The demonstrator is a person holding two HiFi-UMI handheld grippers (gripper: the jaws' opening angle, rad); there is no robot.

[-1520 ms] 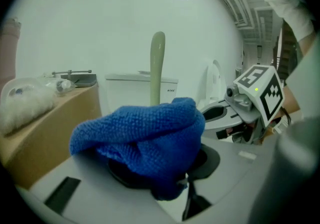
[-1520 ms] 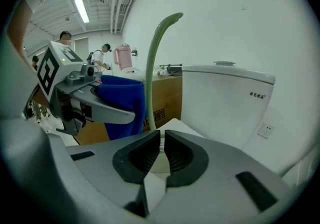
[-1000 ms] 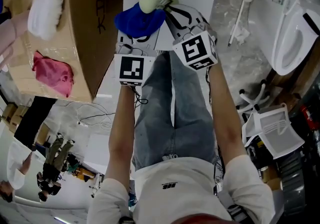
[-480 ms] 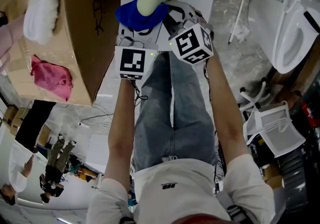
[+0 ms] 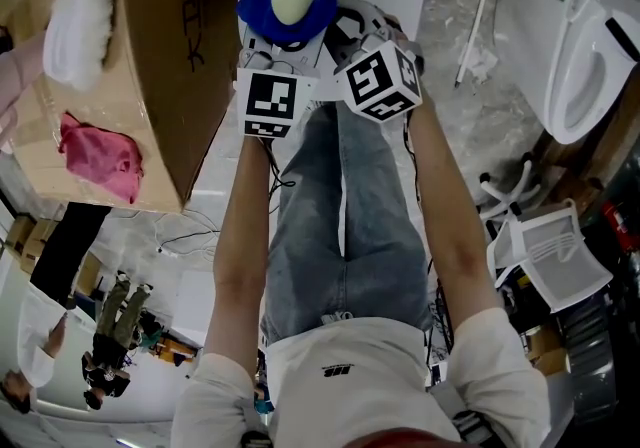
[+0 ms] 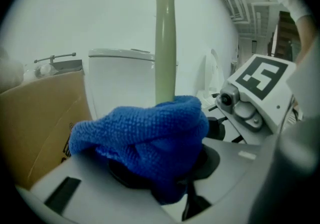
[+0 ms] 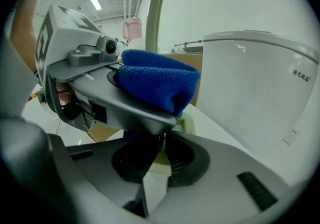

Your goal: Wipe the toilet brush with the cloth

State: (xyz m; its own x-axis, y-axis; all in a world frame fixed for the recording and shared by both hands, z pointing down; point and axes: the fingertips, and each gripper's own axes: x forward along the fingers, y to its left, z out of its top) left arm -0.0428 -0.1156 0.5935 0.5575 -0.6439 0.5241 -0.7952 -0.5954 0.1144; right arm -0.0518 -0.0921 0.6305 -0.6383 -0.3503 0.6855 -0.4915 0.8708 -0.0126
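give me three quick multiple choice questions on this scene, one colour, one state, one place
1. What colour is the cloth in the left gripper? A white B blue C green
2. The right gripper is: A open, empty B shut on the cloth C shut on the brush
3. Where is the pink cloth? A in the left gripper B in the box C in the right gripper
Answers: 1 B, blue folds fill it; 2 C, the pale green brush is clamped in it; 3 B, it lies inside the cardboard box.
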